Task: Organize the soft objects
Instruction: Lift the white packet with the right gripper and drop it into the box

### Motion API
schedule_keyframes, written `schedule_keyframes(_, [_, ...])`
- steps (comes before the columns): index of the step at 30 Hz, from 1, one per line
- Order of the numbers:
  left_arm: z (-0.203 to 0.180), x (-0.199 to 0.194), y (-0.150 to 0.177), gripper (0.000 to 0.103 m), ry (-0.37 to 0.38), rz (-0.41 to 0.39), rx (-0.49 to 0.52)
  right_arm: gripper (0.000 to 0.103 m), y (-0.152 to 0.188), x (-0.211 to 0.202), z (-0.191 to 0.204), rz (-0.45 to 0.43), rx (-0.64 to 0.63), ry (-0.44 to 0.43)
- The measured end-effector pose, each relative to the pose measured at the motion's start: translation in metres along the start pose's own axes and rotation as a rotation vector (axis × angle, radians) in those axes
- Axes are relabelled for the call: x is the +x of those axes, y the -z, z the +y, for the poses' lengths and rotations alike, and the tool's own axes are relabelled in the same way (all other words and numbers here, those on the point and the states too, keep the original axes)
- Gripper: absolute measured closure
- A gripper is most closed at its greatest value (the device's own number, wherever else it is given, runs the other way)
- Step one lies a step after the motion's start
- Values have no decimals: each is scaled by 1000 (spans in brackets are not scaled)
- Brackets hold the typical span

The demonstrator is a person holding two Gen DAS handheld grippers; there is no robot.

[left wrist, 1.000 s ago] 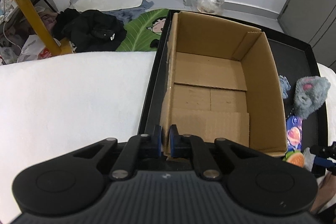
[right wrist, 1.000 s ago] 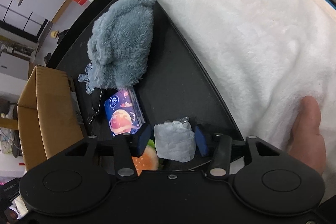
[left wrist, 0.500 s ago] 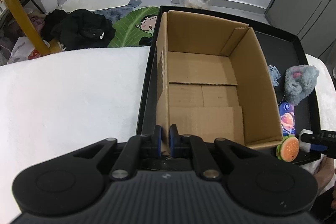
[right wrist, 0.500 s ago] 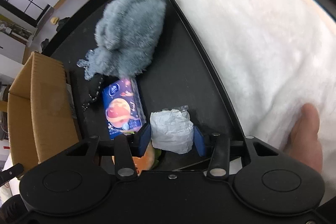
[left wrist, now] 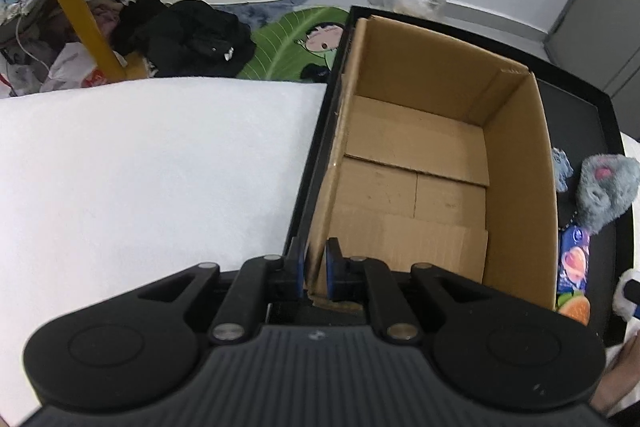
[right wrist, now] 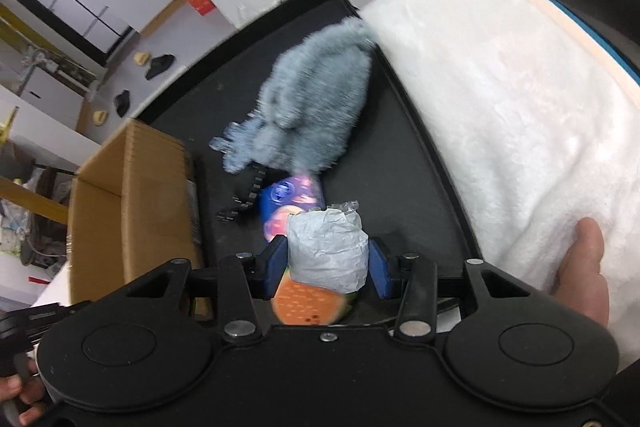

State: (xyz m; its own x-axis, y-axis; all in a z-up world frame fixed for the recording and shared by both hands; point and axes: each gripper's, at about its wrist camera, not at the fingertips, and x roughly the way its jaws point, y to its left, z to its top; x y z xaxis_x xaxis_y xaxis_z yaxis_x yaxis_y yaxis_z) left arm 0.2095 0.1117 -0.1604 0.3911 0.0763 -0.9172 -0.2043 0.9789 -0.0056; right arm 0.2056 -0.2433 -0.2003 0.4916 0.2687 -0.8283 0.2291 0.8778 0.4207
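My left gripper is shut on the near wall of an open, empty cardboard box that stands on a black tray. My right gripper is shut on a white tissue pack and holds it above the tray. Below it lie an orange burger toy, a purple tissue packet and a grey plush toy. The plush, the packet and the burger toy also show right of the box in the left wrist view.
A white fluffy blanket lies left of the tray and another part of it to the right. A black chain lies by the box. Dark clothes and a green mat lie on the floor beyond.
My right gripper has lifted the white tissue pack up off the tray and drawn back. My left gripper keeps its hold on the box wall.
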Motion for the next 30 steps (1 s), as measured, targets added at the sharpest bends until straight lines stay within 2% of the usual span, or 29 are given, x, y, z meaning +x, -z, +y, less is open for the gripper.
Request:
schedule_keyframes(11, [1, -4, 10, 95, 72, -42, 35, 60, -13, -23, 66, -53, -129, -90])
schedule_keyframes(26, [10, -1, 13, 95, 202, -29, 98, 59, -8, -3, 147, -20, -254, -151])
schedule_keyframes(30, [13, 5, 11, 95, 185, -18, 66, 59, -7, 5, 160, -8, -269, -154])
